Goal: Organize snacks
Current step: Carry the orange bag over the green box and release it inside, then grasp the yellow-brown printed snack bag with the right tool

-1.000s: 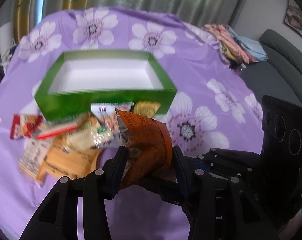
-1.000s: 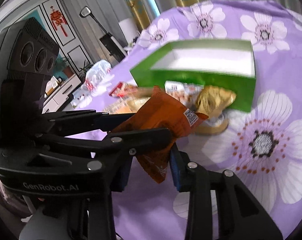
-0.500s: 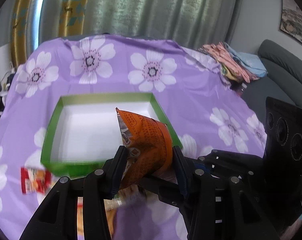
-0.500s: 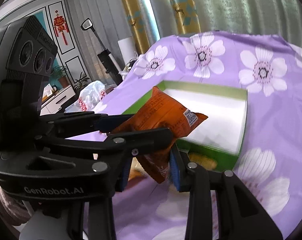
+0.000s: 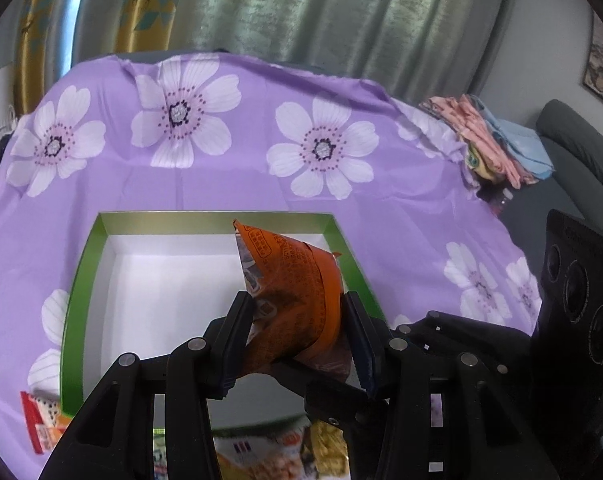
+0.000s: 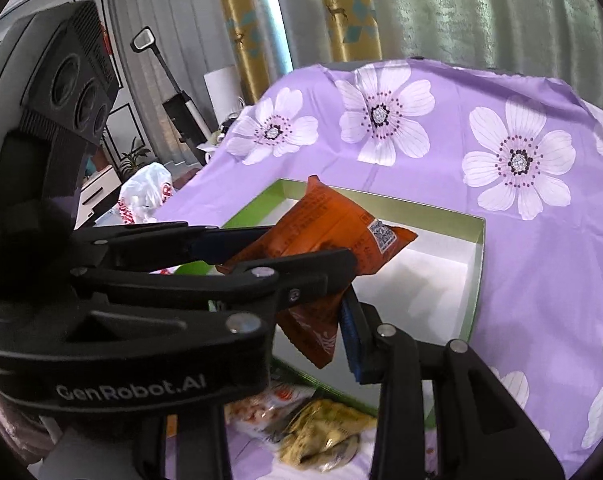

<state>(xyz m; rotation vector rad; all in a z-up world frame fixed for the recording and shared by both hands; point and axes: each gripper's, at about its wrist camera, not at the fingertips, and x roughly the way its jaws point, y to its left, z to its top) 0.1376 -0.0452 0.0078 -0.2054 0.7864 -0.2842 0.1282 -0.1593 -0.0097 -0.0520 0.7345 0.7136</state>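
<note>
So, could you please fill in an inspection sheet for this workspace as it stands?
Surface: purple flowered cloth covering the table.
Job's things: green box, white inside, nothing seen on the part of its floor that shows; orange snack packet held above it.
Clutter: loose snack packets on the cloth at the box's near side.
Grippers: left gripper shut on the packet; right gripper also on the packet, jaws opening.
Cables: nothing seen.
Surroundings: curtains, folded clothes, grey sofa, white plastic bag.
</note>
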